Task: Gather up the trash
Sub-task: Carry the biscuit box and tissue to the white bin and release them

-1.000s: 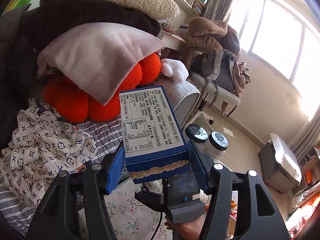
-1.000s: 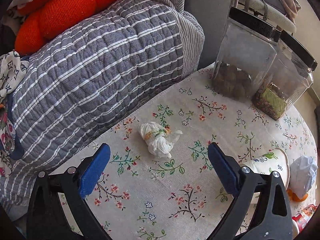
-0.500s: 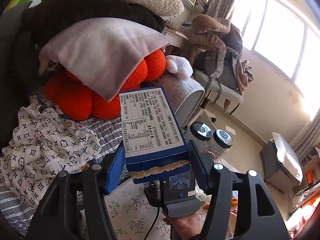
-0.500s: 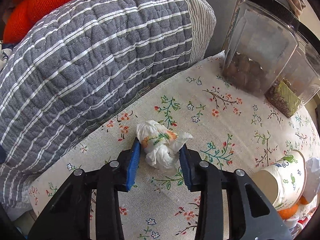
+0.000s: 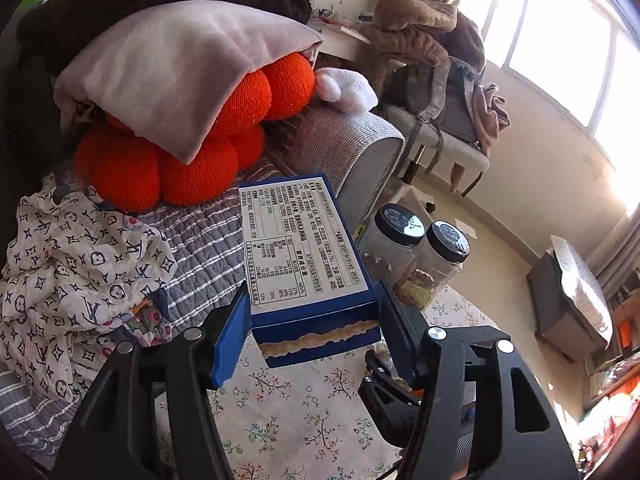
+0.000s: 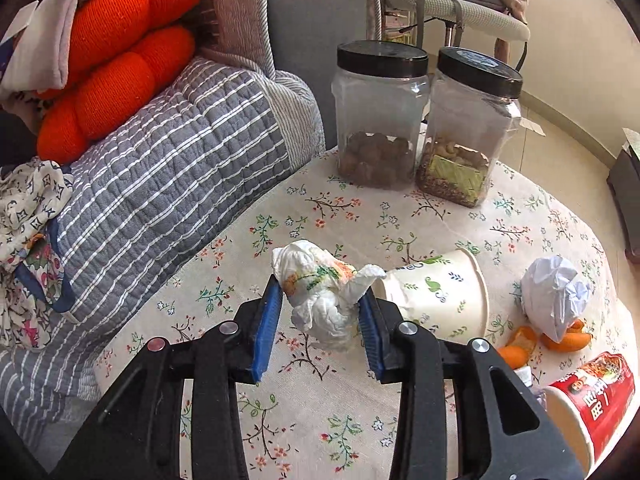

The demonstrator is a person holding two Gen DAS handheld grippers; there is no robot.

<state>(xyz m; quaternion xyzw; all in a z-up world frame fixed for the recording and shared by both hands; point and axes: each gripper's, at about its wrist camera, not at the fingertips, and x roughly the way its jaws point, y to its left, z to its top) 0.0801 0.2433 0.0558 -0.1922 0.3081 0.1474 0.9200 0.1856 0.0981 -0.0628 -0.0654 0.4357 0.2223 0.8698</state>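
right gripper (image 6: 320, 320) has just clamped the crumpled tissue (image 6: 320, 296) and lifted it off the table (image 6: 440, 220) | left gripper (image 5: 312, 320) holds blue box (image 5: 304, 256) | tissue collected

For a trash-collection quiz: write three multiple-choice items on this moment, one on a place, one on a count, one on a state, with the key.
1. Where does the tipped paper cup lie?
A. on the floral tablecloth
B. on the striped quilt
C. on the chair

2. How many black-lidded clear jars stand at the table's far edge?
A. one
B. two
C. four

3. What is the right gripper doing?
A. standing wide open over the cloth
B. clamping an orange peel
C. clamping a crumpled tissue

Key:
1 A, the cup lies on its side on the flowered cloth.
2 B, one jar holds brown nuts, the second jar stands beside it.
3 C, both blue pads press the white wad, which is off the cloth.

The left gripper clamps a blue box.
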